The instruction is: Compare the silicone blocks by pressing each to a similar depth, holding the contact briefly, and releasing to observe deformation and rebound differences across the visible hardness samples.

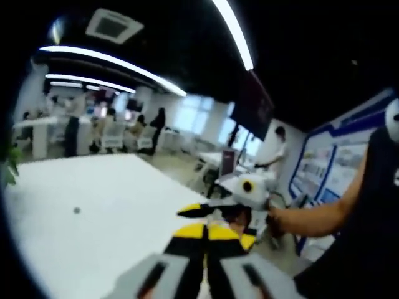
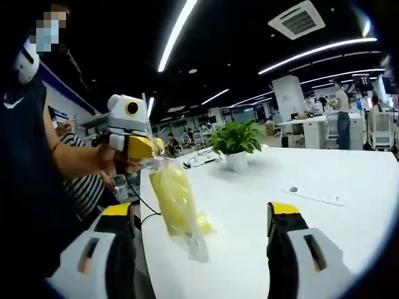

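1. Between your left gripper's (image 2: 149, 156) clenched jaws, left of centre in the right gripper view, you are pinching the top of a clear bag of yellow silicone blocks (image 2: 173, 202), which is dangling over the white table (image 2: 324, 237).
2. Along that frame's bottom, your right gripper (image 2: 202, 240) is gaping, grasping nothing.
3. You are judging nothing yet: the blocks look bagged, no pressing begun.

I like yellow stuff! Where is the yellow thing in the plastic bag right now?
In the right gripper view the yellow bag hangs from the left gripper, above the white table, left of the potted plant.
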A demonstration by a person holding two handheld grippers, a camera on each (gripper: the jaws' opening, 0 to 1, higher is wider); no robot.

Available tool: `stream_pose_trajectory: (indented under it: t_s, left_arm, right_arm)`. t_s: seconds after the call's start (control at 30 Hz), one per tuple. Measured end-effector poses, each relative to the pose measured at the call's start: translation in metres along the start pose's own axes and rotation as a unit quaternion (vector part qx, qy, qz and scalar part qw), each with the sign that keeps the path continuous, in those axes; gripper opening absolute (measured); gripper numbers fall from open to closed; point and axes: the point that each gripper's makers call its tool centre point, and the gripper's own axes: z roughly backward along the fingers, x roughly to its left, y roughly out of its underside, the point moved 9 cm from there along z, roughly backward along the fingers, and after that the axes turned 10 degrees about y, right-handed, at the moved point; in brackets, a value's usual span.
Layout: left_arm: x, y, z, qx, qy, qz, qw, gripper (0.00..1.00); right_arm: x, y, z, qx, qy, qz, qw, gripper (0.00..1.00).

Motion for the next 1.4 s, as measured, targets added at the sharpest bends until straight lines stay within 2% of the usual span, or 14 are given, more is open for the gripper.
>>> stream_pose_trajectory:
  t_s: [0.07,0.1,0.13,0.33,0.67,0.9,1.23,1.4]
  left_arm:
    - [0.003,0.001,-0.002,-0.009,0.0,0.008,0.9999,0.0]
    - [0.004,0.001,-0.003,-0.012,0.001,0.011,0.9999,0.0]
    - [0.006,0.003,-0.004,-0.016,0.003,0.016,0.9997,0.0]
    - [0.015,0.013,-0.01,-0.032,0.003,0.048,0.9983,0.0]
    - [0.026,0.038,-0.024,-0.026,-0.005,0.07,0.9972,0.0]
    - [0.034,0.059,-0.034,-0.027,-0.006,0.103,0.9943,0.0]
    - [0.05,0.099,-0.053,-0.02,-0.002,0.175,0.9844,0.0]
    - [0.064,0.124,-0.058,-0.022,-0.006,0.231,0.9726,0.0]
  right_arm:
    - [-0.005,0.0,0.003,-0.002,0.02,-0.002,0.9998,0.96]
    - [-0.011,0.0,0.007,-0.006,0.041,-0.008,0.9991,0.96]
    - [-0.01,0.0,0.011,-0.006,0.038,-0.007,0.9992,0.96]
    - [-0.021,0.011,0.035,-0.006,0.089,-0.009,0.996,0.96]
    - [-0.027,0.035,0.066,0.007,0.133,-0.038,0.9903,0.96]
    - [-0.027,0.05,0.081,0.014,0.154,-0.047,0.9869,0.96]
    - [-0.025,0.066,0.094,0.029,0.168,-0.062,0.9834,0.96]
    - [-0.025,0.072,0.1,0.034,0.176,-0.068,0.9815,0.96]
